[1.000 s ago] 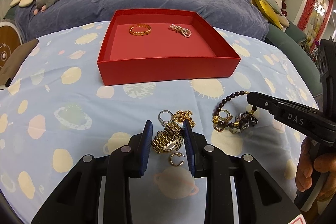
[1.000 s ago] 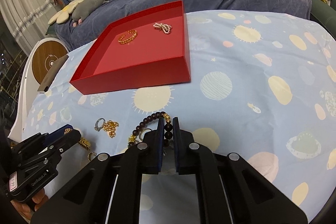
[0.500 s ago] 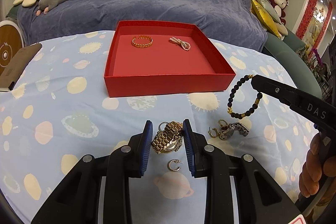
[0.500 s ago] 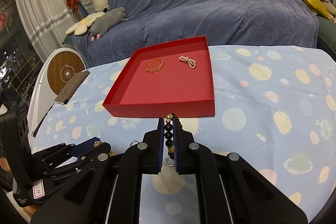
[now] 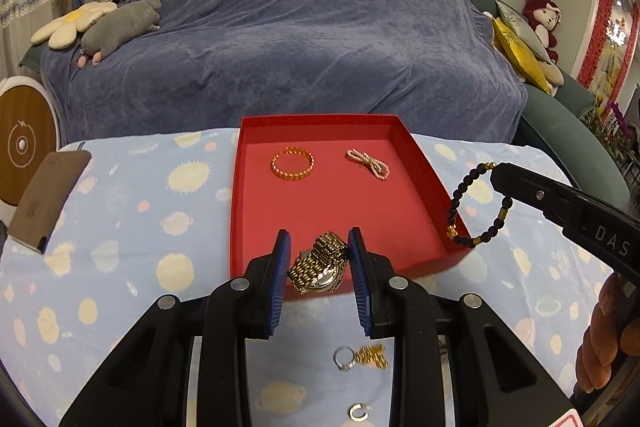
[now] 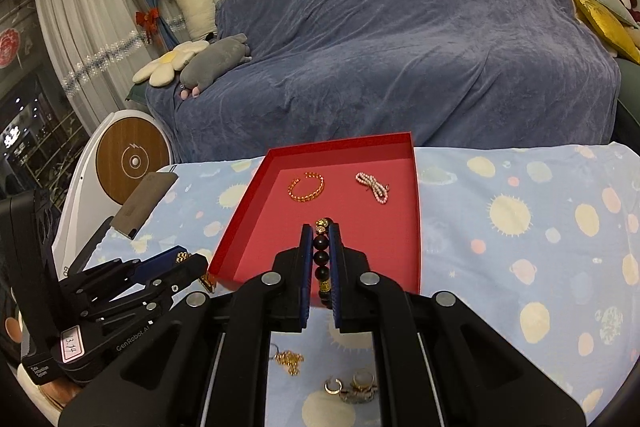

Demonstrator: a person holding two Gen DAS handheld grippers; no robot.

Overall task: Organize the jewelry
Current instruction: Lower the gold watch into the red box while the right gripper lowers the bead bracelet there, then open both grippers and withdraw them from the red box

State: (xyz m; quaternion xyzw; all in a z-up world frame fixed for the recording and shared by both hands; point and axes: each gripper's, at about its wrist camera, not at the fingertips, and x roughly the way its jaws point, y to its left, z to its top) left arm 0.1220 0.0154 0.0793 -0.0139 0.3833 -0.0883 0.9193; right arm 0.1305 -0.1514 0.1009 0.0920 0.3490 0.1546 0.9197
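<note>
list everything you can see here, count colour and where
red tray: 1, red, on the tablecloth
bangle: 1, gold-orange, far left inside the tray
pearl strand: 1, pink-white, far right inside the tray
watch: 1, gold, held over the tray's near edge
bead bracelet: 1, dark with gold beads, hanging over the tray's right side
loose jewelry: several rings, chain and hoop, gold and silver, on the cloth near the camera
tablecloth: 1, pale blue with planets
sofa cover: 1, blue-grey, behind
left gripper: shut on watch
right gripper: shut on bead bracelet
</note>
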